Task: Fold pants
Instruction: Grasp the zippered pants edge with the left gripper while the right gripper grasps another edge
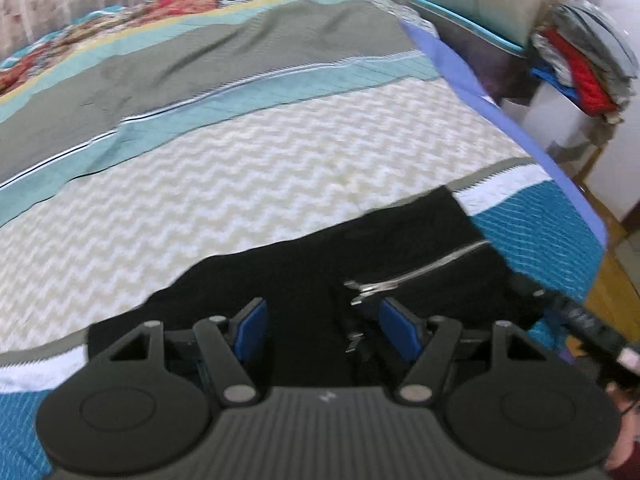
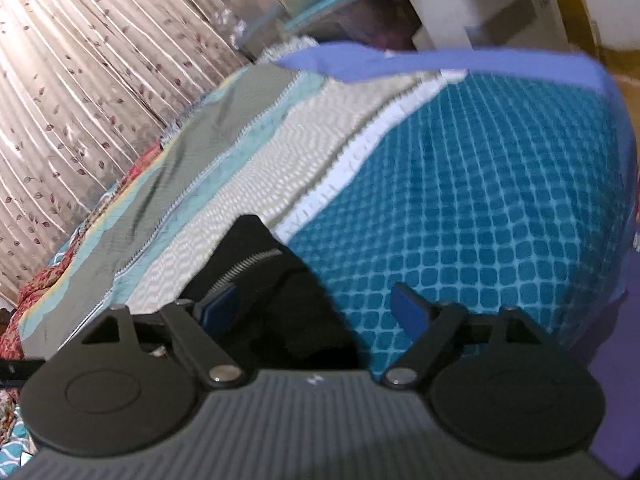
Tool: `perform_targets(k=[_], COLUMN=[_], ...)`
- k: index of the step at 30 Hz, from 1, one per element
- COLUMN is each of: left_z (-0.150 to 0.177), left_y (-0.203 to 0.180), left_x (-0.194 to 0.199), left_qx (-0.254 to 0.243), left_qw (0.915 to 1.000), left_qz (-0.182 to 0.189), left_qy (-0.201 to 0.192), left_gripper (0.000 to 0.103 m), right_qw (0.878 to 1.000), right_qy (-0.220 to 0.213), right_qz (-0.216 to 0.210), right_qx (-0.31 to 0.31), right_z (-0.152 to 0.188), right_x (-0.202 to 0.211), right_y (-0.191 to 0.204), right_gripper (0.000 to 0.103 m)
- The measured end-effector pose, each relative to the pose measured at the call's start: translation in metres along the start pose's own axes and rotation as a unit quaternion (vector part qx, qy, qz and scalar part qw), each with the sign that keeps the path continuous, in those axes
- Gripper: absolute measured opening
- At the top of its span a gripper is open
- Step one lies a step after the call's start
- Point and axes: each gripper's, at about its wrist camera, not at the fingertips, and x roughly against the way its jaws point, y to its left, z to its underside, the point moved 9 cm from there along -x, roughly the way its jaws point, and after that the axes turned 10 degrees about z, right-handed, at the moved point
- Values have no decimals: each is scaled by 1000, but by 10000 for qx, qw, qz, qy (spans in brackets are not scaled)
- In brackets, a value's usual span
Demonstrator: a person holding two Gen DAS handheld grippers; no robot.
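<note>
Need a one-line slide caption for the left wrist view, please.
Open left gripper poised over black pants with a silver zipper, lying on a patchwork bedspread.

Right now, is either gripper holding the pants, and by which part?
Neither. The left gripper is open over the black pants near the zipper; the right gripper is open at their edge.

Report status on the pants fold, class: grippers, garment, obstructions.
Left gripper open over black pants. Right gripper open at pants edge. Pants flat on bedspread, zipper showing. Nothing in the way.
</note>
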Motion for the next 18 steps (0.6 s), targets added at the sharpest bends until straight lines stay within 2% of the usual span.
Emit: perform_targets(k=[1,3,4,5,7,11,18], left_z=[-2,-7,-10,-14,-24,-43,-43], left_y=[-6,-18,-23,-29,-40,-64,-87], left_x=[-4,-15,-20,-24,-29,-39,-74], left_qx=[-45,-146,-169,-185,-239,-477,-935], left_qw=[10000,9997,9996,9993,9987,9976,9929], left_qz=[48,126,168,228,354,431,276], left_qy=[42,139,181,223,263,270,675], left_gripper=[64,64,65,69,79,91,95], right_qw=[9999,9984,9970,9961,9930,9806,9468], right_qy=[5,121,323,409,295,-90,-664], right_qz=[-6,-133,-282,-377,-436,-691,-821], right_qx=[113,527,637,688,1060,1833,3039], right_z=[1,6,11,14,22,36,63], right_x=[0,1,-1,-2,7,33,60], right_y=[2,15,24,28,46,84,120], right_gripper=[84,52,28,23,21,20,20])
